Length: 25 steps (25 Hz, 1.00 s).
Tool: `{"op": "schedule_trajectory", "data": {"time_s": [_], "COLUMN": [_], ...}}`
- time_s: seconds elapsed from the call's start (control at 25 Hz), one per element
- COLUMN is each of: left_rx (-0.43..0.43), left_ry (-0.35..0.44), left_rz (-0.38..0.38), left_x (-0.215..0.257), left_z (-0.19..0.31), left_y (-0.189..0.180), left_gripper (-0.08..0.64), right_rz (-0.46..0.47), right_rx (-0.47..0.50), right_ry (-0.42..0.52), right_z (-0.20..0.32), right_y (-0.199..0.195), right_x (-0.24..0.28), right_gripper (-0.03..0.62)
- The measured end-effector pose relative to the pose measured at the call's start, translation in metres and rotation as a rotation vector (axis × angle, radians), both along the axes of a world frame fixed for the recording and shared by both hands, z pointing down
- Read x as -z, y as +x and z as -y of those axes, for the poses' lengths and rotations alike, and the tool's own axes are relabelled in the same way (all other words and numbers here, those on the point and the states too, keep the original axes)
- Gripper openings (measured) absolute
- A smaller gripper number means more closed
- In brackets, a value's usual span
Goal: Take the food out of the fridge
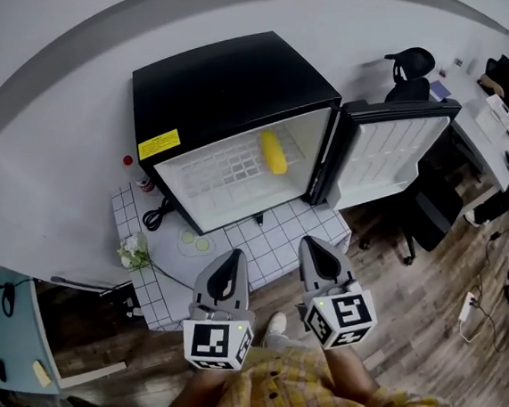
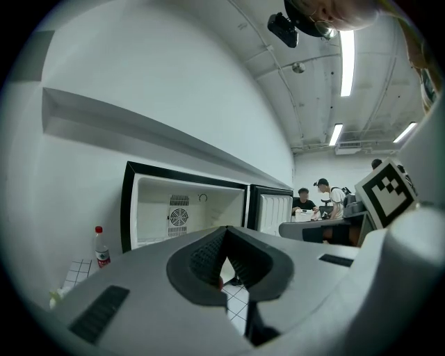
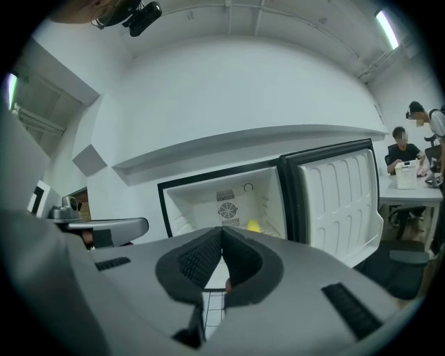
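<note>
1. Yellow food [image 1: 273,152], prob. a corn cob, is lying on the white wire shelf [image 1: 224,170] inside the black fridge [image 1: 225,85], toward the right of the compartment. Nothing is touching it. In the right gripper view it's showing as a small yellow spot deep in the box, just above the jaws.
2. The door [image 1: 393,153] is standing wide open, swung out to the right, so the access step is looking done.
3. What's remaining is the main part: reaching in, gripping the food and bringing it out. Judging by how things are lying, the task is only just getting going.
4. Empty & clenched: the left gripper [image 1: 233,261] is holding its jaws pressed together w/ nothing btwn them.
5. Same for the right gripper [image 1: 310,245]: its pads are meeting and gripping nothing.
6. Pose: both are being held side by side, close in front of the person's body. Their noses are pointing roughly level at the fridge opening and hanging over the near edge of the tiled table [image 1: 275,232], well apart from the shelf.
7. Next move, imo: one gripper is needing to open its jaws before going in. The right one is looking better placed, since the food is sitting on that side. A round cob may be rolling on the wires if nudged.
8. Misc.: a red-capped bottle [image 1: 135,174] is standing just left of the fridge.
</note>
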State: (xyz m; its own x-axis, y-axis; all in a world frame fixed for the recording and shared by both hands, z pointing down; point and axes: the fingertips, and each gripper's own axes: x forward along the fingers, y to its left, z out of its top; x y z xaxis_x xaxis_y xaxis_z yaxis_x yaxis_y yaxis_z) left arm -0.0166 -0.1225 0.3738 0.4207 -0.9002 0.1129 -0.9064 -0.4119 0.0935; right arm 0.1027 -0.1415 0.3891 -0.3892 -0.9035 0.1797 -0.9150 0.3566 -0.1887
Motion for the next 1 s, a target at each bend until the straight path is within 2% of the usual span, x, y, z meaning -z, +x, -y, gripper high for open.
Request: {"op": "schedule_trajectory", "data": {"time_s": [0.32, 0.56, 0.72, 0.8, 0.88, 1.0], "left_rx": [-0.025, -0.076, -0.108, -0.116, -0.12, -0.123], "left_ry": [-0.038, -0.021, -0.01, -0.009, -0.013, -0.02], "left_rz": [0.008, -0.021, -0.03, -0.034, -0.034, -0.03], "left_x": [-0.017, -0.016, -0.012, -0.013, -0.016, -0.02], "left_z": [0.034, 0.071, 0.093, 0.102, 0.109, 0.117], "left_y": [0.008, 0.006, 0.005, 0.002, -0.001, -0.004], "left_gripper": [0.005, 0.005, 0.005, 0.005, 0.005, 0.005], "right_rz": [0.002, -0.037, -0.041, -0.042, -0.058, -0.082], "right_rx": [-0.007, -0.024, -0.008, -0.001, -0.005, -0.025], "right_ry": [-0.006, -0.005, -0.014, -0.026, -0.043, -0.072], "right_z": [0.047, 0.077, 0.098, 0.11, 0.119, 0.131], "right_y": [-0.001, -0.012, -0.022, -0.026, -0.027, -0.024], "right_x": [-0.002, -0.003, -0.002, -0.006, -0.011, -0.02], "right_gripper": [0.006, 0.013, 0.139, 0.229, 0.26, 0.265]}}
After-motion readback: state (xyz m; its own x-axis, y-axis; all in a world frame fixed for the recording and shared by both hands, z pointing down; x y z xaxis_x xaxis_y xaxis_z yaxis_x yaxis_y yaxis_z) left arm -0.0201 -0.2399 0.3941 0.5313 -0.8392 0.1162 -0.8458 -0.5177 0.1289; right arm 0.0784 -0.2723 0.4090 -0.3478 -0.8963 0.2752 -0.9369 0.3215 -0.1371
